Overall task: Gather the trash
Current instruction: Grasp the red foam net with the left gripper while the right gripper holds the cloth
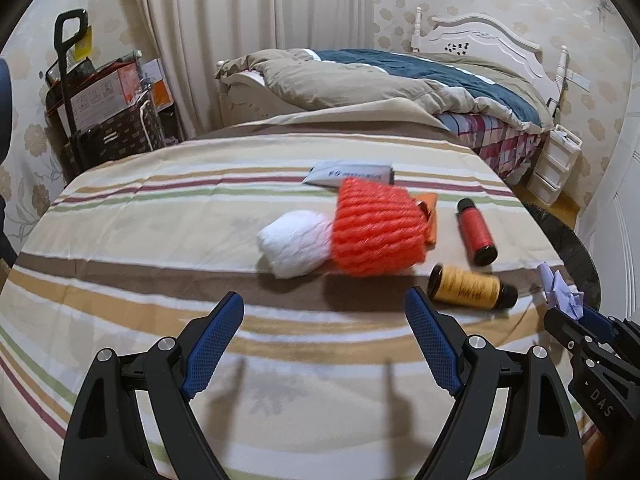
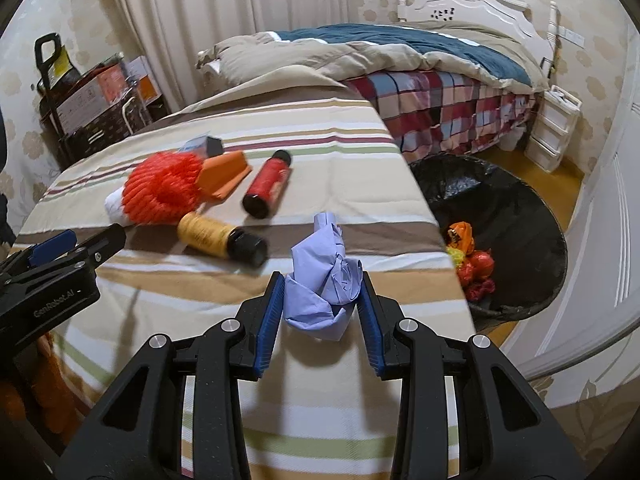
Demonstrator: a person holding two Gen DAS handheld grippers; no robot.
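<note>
A crumpled pale-blue paper sits between the blue pads of my right gripper, which is shut on it above the right edge of the striped tablecloth. The same paper and right gripper show at the right edge of the left wrist view. A black-lined trash bin stands on the floor just right of the table, holding red and orange wrappers. My left gripper hangs open over the cloth with nothing between its fingers, short of a red-and-white yarn bundle.
On the cloth lie a yellow thread spool, a red spool, an orange card and a grey packet. A bed stands behind, a white drawer unit to its right, and boxes far left.
</note>
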